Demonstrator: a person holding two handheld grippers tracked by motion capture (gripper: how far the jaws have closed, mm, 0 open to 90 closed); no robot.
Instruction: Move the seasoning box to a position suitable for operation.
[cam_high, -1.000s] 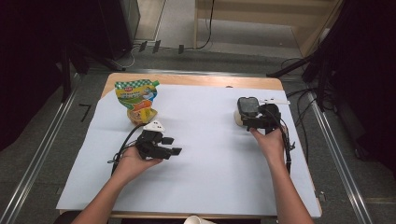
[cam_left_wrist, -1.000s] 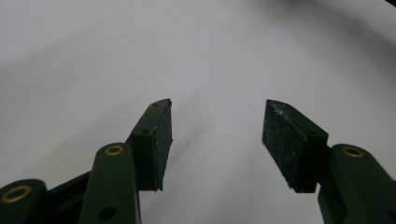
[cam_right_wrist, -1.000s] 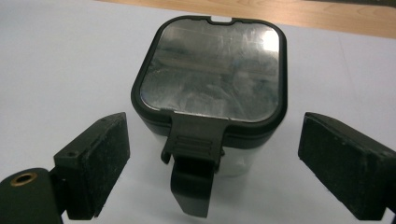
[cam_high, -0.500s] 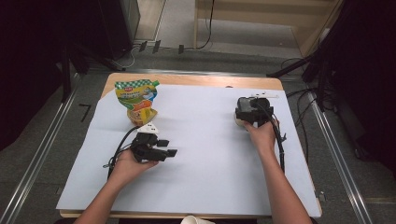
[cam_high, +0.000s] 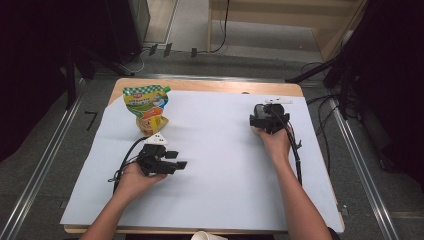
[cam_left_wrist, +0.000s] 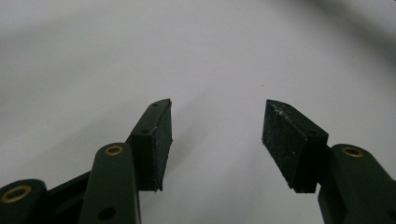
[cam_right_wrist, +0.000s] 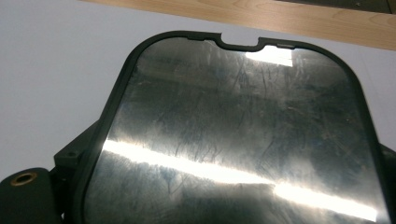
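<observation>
Forearms (cam_high: 295, 200) outstretched — hand-held grippers (cam_high: 165, 161) apart

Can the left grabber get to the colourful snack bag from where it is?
Probably yes. The left gripper has open, empty jaws and lies on the white sheet close to the snack bag, with bare sheet between them. Its jaws point sideways, though, so the hand would have to turn toward the bag.

Left gripper (cam_high: 175, 164) rests low with jaws apart and bare; right gripper (cam_high: 257, 121) reaches far forward
</observation>
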